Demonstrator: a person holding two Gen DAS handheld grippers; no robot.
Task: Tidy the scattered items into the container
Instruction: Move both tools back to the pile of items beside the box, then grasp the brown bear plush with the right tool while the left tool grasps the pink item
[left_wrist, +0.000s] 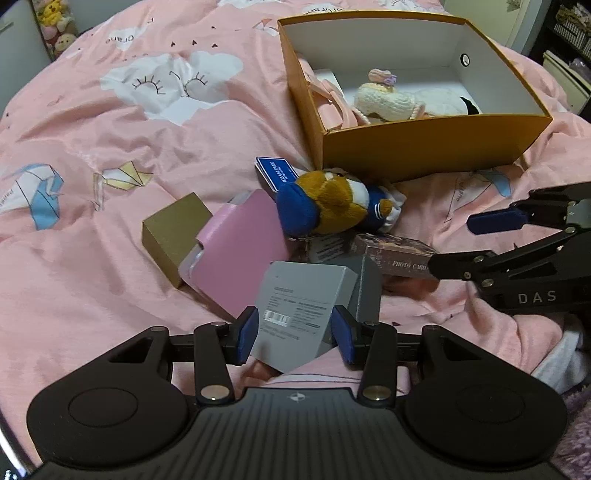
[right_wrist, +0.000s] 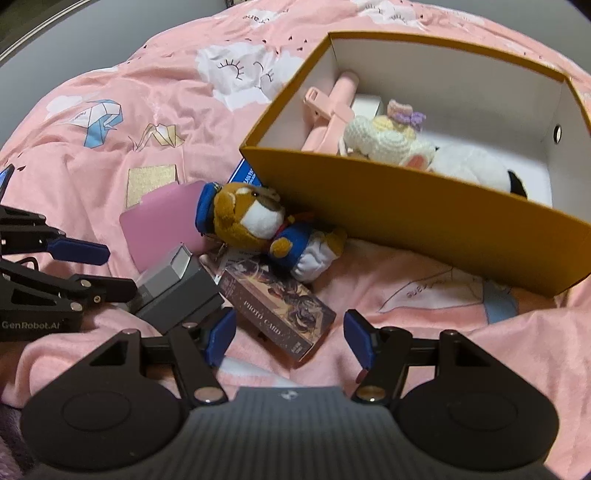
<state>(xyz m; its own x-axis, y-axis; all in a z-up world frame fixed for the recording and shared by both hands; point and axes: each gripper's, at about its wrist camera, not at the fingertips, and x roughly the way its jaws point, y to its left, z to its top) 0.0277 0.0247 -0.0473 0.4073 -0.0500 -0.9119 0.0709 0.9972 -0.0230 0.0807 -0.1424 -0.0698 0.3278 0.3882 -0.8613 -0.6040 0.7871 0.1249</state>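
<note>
My left gripper (left_wrist: 294, 330) points down over a grey box (left_wrist: 303, 299) that lies between its blue pads; I see no firm press on it. My right gripper (right_wrist: 289, 334) is open astride a dark photo card box (right_wrist: 277, 317), with a gap at the right pad. A bear plush in a blue cap (right_wrist: 255, 221), a pink case (left_wrist: 240, 251), a gold box (left_wrist: 173, 229) and a blue card (left_wrist: 277, 171) lie in a heap on the bed. Behind them stands the orange container (left_wrist: 424, 144), which holds a crocheted white toy (left_wrist: 384, 98), a pink item and a white plush.
Everything rests on a rumpled pink duvet (left_wrist: 110, 147) printed with clouds and origami shapes. A shelf with plush toys (left_wrist: 55, 22) is at the far left, and drawers and baskets (left_wrist: 565, 55) are at the far right. The two grippers are close together over the heap.
</note>
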